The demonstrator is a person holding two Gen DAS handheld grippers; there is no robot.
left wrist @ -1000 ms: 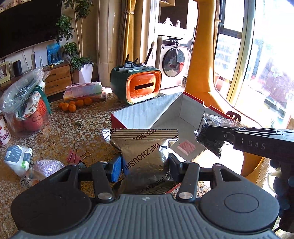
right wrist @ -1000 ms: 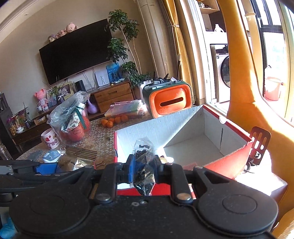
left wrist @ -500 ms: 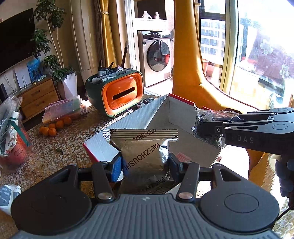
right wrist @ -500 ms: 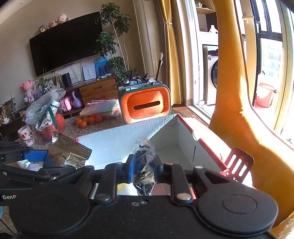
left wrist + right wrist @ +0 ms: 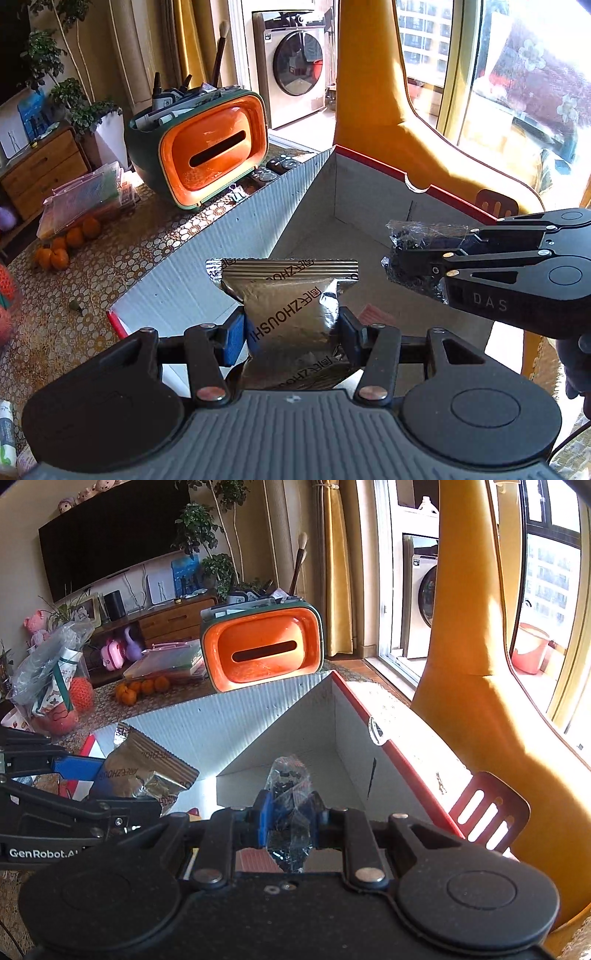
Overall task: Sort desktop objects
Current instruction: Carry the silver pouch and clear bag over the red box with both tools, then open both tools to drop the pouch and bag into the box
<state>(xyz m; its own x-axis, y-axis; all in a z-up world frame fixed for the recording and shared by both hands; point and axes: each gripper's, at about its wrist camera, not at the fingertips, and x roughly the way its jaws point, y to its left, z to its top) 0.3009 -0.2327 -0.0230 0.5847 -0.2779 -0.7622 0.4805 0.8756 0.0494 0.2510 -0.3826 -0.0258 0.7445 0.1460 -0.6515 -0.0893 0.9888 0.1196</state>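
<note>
At the far left of the table (image 5: 110,258) lie some oranges (image 5: 62,243) beside a stack of clear plastic cases (image 5: 85,195). Next to these stands an orange and green holder (image 5: 207,147) with pens in its top. In the middle, the left gripper (image 5: 291,328) is clamped on a gold foil packet (image 5: 291,295), and the packet is held above the near edge of the open cardboard box (image 5: 258,225) with a red rim. To the right, the right gripper (image 5: 288,816) has its jaws pressed tight on a small clear bag of dark pieces (image 5: 290,794), also held over the inside of the box. Something flat and pink (image 5: 376,317) lies on the box floor. Behind the box is a yellow chair (image 5: 369,92).
</note>
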